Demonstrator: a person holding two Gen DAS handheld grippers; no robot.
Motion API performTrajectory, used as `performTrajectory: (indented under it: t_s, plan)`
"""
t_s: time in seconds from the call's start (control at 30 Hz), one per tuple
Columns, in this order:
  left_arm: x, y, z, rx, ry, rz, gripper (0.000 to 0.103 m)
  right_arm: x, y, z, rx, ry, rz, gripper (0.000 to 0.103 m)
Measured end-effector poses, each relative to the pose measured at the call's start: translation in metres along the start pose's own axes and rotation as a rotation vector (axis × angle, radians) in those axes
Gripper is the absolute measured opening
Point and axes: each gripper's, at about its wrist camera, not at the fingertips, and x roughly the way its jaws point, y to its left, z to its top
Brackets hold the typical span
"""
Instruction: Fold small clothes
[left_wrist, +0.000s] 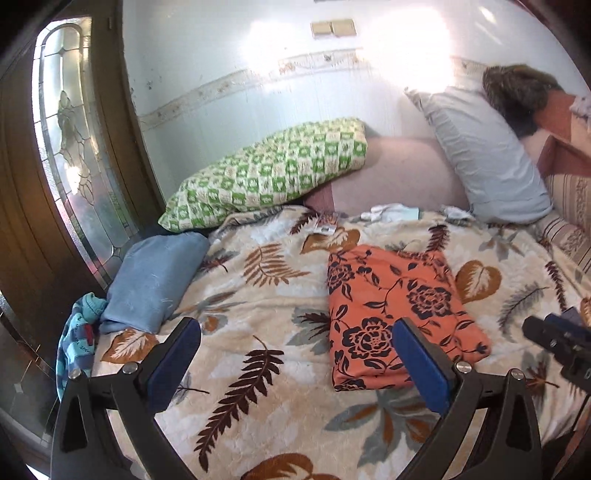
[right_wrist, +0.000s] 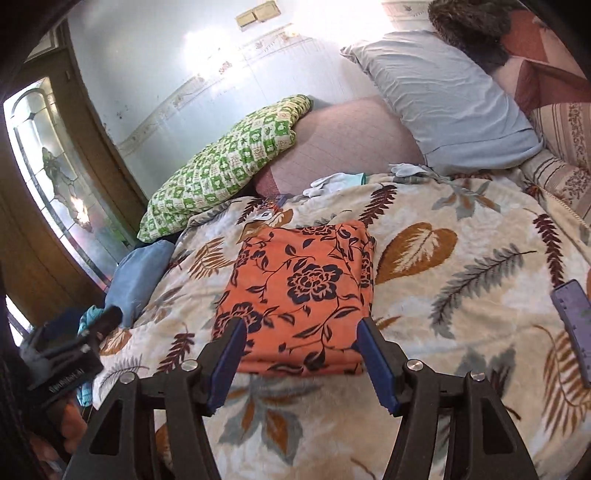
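Note:
An orange garment with dark flowers (left_wrist: 399, 310) (right_wrist: 303, 295) lies folded into a flat rectangle on the leaf-patterned blanket (left_wrist: 258, 288) (right_wrist: 443, 229). My left gripper (left_wrist: 295, 332) hangs above the blanket just left of it, jaws wide apart and nothing between them. My right gripper (right_wrist: 301, 334) hovers over the garment's near edge, also open and holding nothing. In the left wrist view the right gripper (left_wrist: 561, 343) shows at the right edge; the right wrist view catches the left gripper (right_wrist: 74, 350) at its left edge.
A blue folded cloth (left_wrist: 155, 280) and a striped blue garment (left_wrist: 77, 339) lie at the bed's left edge by a wooden door (left_wrist: 22, 206). A green checked pillow (left_wrist: 273, 173), a grey pillow (left_wrist: 487, 155) and white gloves (right_wrist: 332, 182) sit at the back. A purple phone (right_wrist: 576, 325) lies right.

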Motion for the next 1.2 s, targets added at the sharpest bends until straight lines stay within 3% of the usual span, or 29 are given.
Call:
performTrajectory:
  t_s: [0.2,0.47,0.7,1.2]
  plan:
    - [-0.054,0.01,0.006,-0.012,-0.076,0.002,0.103,-0.043,0.024,-0.002,-0.043,-0.056,0.009,0.066]
    - [-0.092,0.025,0.01,-0.05,-0.126,0.013,0.103,-0.083,0.058,-0.002,-0.115,-0.134,0.021,0.066]
    - [-0.104,0.031,0.011,-0.067,-0.131,0.018,0.103,-0.1,0.071,-0.002,-0.153,-0.178,0.018,0.066]
    - [-0.105,0.032,0.01,-0.075,-0.115,0.011,0.103,-0.097,0.073,-0.003,-0.153,-0.163,0.019,0.066]
